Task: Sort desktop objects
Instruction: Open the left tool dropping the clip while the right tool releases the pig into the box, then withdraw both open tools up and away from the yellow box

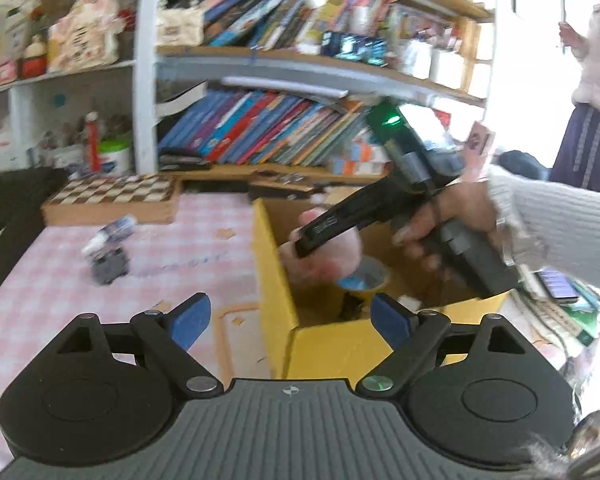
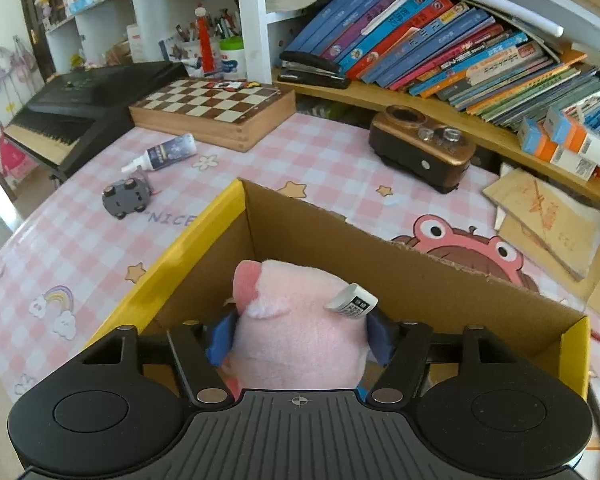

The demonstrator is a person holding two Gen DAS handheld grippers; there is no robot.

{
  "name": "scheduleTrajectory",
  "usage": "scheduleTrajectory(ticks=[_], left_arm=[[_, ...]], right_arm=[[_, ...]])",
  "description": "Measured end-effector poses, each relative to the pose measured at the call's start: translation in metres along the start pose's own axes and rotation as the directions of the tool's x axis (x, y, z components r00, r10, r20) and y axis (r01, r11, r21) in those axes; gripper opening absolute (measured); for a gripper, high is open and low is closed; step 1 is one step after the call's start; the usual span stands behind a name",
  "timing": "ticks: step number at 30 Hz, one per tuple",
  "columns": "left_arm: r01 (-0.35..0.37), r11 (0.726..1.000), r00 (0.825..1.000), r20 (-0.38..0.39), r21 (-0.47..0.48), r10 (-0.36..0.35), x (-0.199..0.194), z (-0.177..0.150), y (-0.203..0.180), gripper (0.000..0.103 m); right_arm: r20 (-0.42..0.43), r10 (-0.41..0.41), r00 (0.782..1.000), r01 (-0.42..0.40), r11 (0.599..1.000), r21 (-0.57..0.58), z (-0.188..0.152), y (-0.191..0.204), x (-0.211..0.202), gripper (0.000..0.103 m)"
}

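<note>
**Pink plush held over the box**

The right tongs (image 2: 298, 336) are closed on a pink plush (image 2: 296, 332), blue pads pressing its sides, a white tag (image 2: 352, 303) sticking out of it. The plush hangs over the open cardboard box (image 2: 340, 240), inside its yellow-edged walls.

The left tongs (image 1: 290, 316) gape wide with nothing between the pads. They sit just in front of the same box (image 1: 276, 280), whose near corner lies between the fingers. In the left view a hand (image 1: 448, 216) in a white knit sleeve grips the other handle above the box, and a blue-and-yellow round thing (image 1: 364, 280) lies inside; what it is cannot be told.

On the pink checked surface (image 2: 80, 248), left of the box, a grey toy car (image 2: 126, 198) lies wheels-up, a white spray bottle (image 2: 162, 154) on its side just beyond it. Farther back stand a chessboard (image 2: 212, 110) and a brown device (image 2: 422, 148), with a keyboard (image 2: 72, 108) at the far left and books (image 2: 440, 52) on the shelf.
</note>
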State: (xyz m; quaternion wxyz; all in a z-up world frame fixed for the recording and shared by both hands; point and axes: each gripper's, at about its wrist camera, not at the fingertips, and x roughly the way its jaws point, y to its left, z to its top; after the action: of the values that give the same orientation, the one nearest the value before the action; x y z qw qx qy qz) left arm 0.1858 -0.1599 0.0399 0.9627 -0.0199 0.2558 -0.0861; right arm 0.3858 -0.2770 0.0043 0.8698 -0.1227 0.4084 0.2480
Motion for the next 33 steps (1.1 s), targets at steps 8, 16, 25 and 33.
scheduleTrajectory(ticks=[8, 16, 25, 33], left_arm=[[-0.051, 0.995, 0.999, 0.000, -0.083, 0.051, -0.013, -0.002, 0.025, 0.089], [-0.040, 0.996, 0.998, 0.052, -0.077, 0.044, -0.034, -0.005, 0.034, 0.093], [0.019, 0.997, 0.997, 0.071, -0.077, -0.014, -0.050, -0.012, 0.045, 0.095], [0.071, 0.996, 0.996, 0.056, -0.046, -0.069, -0.068, -0.023, 0.059, 0.097]], right_arm=[[0.139, -0.109, 0.984, 0.119, 0.991, -0.067, -0.006, 0.015, -0.046, 0.088], [0.241, -0.170, 0.955, 0.173, 0.985, 0.008, -0.031, 0.026, -0.105, 0.088], [0.272, -0.266, 0.925, 0.232, 0.961, 0.149, -0.072, 0.037, -0.155, 0.088], [0.244, -0.351, 0.904, 0.285, 0.920, 0.271, -0.115, 0.063, -0.180, 0.088]])
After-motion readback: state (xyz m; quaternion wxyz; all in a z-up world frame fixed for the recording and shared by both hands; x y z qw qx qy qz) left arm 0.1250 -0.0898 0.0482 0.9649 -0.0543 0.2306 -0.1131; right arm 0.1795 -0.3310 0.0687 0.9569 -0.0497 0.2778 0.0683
